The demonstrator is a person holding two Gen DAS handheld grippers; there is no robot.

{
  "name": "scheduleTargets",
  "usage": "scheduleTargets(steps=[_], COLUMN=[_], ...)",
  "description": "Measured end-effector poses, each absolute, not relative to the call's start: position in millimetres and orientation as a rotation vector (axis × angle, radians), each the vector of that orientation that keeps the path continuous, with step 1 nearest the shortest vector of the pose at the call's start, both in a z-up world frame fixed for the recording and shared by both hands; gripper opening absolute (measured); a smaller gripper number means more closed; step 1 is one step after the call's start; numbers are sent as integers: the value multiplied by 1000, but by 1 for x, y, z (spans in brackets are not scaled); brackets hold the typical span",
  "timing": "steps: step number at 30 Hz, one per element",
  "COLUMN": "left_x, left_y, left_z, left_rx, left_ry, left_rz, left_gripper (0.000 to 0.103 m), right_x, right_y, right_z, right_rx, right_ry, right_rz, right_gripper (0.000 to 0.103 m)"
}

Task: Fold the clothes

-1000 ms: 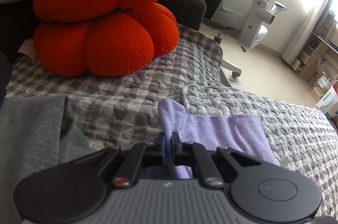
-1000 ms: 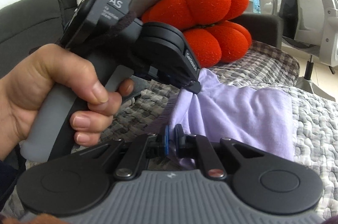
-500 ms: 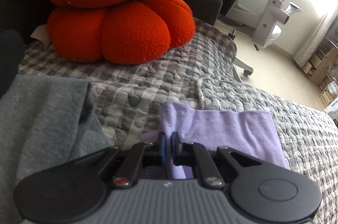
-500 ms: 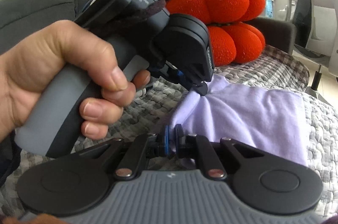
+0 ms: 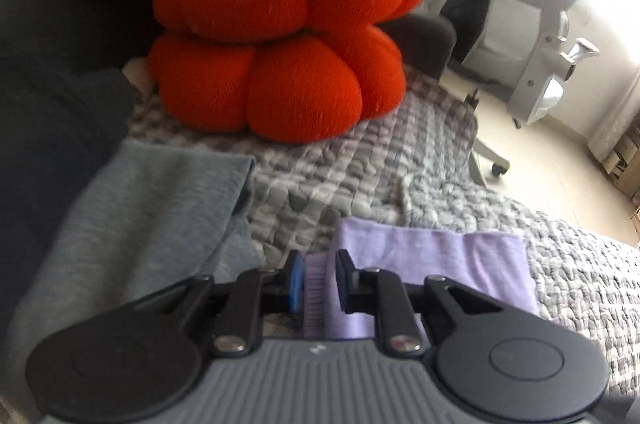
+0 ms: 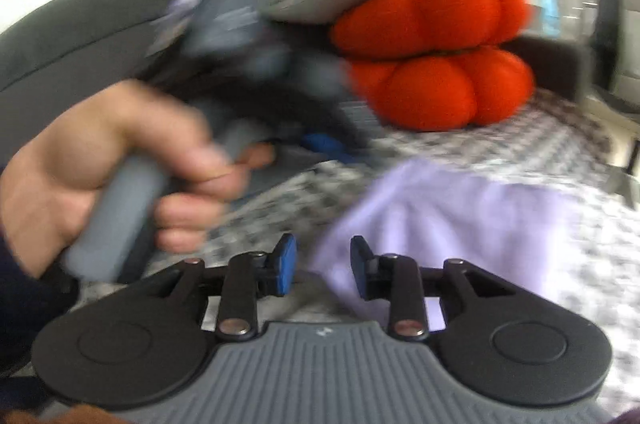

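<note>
Your left gripper (image 5: 318, 278) had its fingers parted around a ridge of the lilac garment (image 5: 440, 256), which lay flat on the quilt (image 5: 360, 159), long axis running rightward. Your right gripper (image 6: 323, 266) was spread, the garment's edge between its fingers. Bare quilt stretched ahead toward the orange cushions (image 5: 280, 51).

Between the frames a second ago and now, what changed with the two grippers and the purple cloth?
Both grippers have opened. The left gripper and right gripper, shut on the purple cloth earlier, now show a gap between their fingers; the right has let go, and cloth still lies between the left's fingers. The left one, blurred, is moving. The cloth stays folded on the quilt, with the orange cushions and grey garment in place.
</note>
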State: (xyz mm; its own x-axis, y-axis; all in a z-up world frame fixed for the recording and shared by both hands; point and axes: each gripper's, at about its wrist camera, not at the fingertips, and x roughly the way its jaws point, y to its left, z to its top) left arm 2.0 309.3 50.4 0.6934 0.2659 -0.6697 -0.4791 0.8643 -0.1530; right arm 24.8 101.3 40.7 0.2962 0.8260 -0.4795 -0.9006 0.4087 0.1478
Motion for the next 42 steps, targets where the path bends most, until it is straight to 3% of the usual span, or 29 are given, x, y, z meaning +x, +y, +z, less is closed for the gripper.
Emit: scheduleTargets(steps=[4, 7, 12, 13, 14, 20, 21, 22, 23, 24, 33, 42], left_x=[-8, -9, -12, -15, -17, -24, -27, -32, -37, -38, -32, -36], left_y=[297, 293, 296, 297, 298, 289, 286, 281, 275, 273, 287, 287], left_z=[46, 31, 7, 5, 4, 13, 18, 24, 29, 31, 3, -2], left_rx=[-366, -422, -396, -390, -384, -348, -341, -328, -315, -319, -325, -289], left_ry=[650, 660, 705, 698, 698, 701, 701, 680, 657, 652, 718, 741], left_rz=[332, 264, 282, 276, 273, 285, 291, 269, 245, 221, 233, 264], left_gripper=[20, 20, 18, 17, 17, 16, 18, 24, 29, 34, 34, 38], right_x=[71, 85, 82, 82, 83, 88, 86, 83, 78, 72, 25, 17], right_y=[60, 49, 70, 75, 75, 64, 62, 63, 63, 60, 71, 56], right_z=[50, 45, 23, 15, 11, 16, 19, 21, 24, 26, 12, 15], right_rx=[40, 105, -59, -114, -124, -95, -88, -92, -112, -139, -450, -501], right_ry=[577, 603, 690, 711, 702, 704, 707, 708, 705, 700, 702, 716], right_rz=[987, 961, 983, 955, 943, 910, 924, 950, 978, 1010, 1111, 1095], right_gripper=[33, 18, 13, 3, 0, 0, 3, 15, 15, 15, 10, 9])
